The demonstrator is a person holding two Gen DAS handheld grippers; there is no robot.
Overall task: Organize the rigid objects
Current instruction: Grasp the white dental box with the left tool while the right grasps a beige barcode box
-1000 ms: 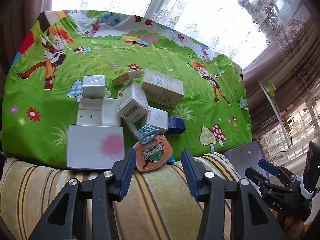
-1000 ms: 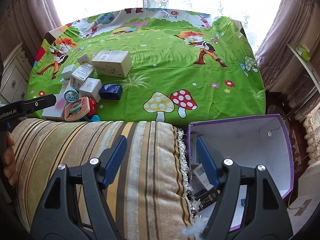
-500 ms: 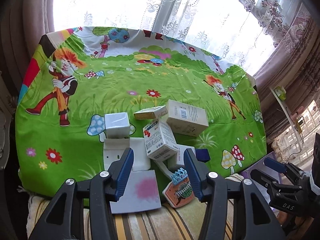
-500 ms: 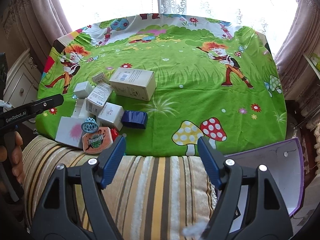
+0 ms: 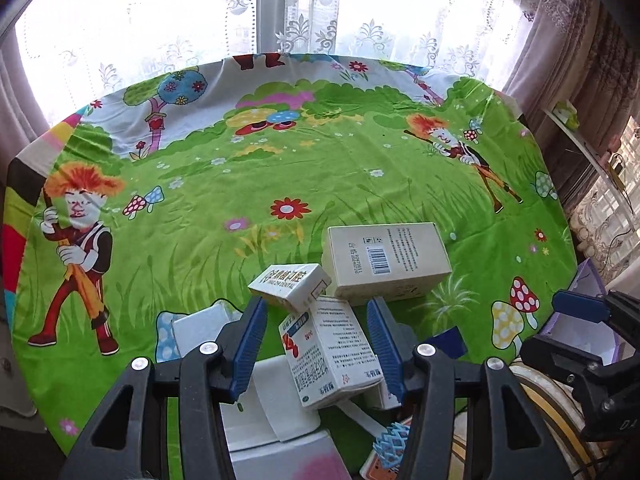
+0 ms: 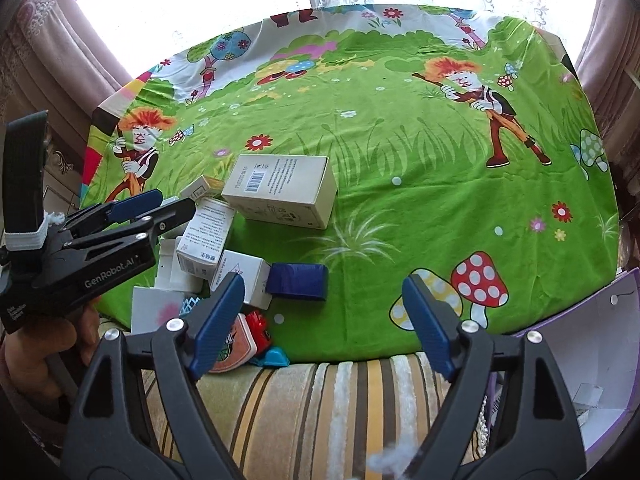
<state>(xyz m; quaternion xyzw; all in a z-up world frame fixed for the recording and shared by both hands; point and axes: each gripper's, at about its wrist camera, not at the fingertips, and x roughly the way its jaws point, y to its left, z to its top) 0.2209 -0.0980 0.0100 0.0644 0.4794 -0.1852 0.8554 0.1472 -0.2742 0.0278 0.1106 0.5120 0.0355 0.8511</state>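
Observation:
A pile of small boxes lies at the near left of the green cartoon tablecloth (image 6: pixel 400 140). My left gripper (image 5: pixel 316 344) hovers open over it. A white medicine box (image 5: pixel 328 356) with red and blue print shows between its fingers, and the pads stand off it. Behind that box lie a small cream box (image 5: pixel 290 282) and a large cream barcode box (image 5: pixel 384 264). My right gripper (image 6: pixel 324 320) is empty and its jaws are opening. A dark blue box (image 6: pixel 298 280) lies just beyond its left finger. The left gripper (image 6: pixel 172 204) reaches over the medicine box (image 6: pixel 204 236).
An open purple box (image 6: pixel 580 360) with a white inside stands at the right, below the table edge. A striped cushion (image 6: pixel 320 408) runs along the near edge. An orange tin (image 6: pixel 236 344), a red toy (image 6: pixel 258 326) and a flat white box (image 6: pixel 156 312) crowd the pile's front.
Both grippers moved forward from the cushion towards the table. The left one came over the pile, with the medicine box now between its fingers. The right jaws widened and the purple box slid to the view's edge.

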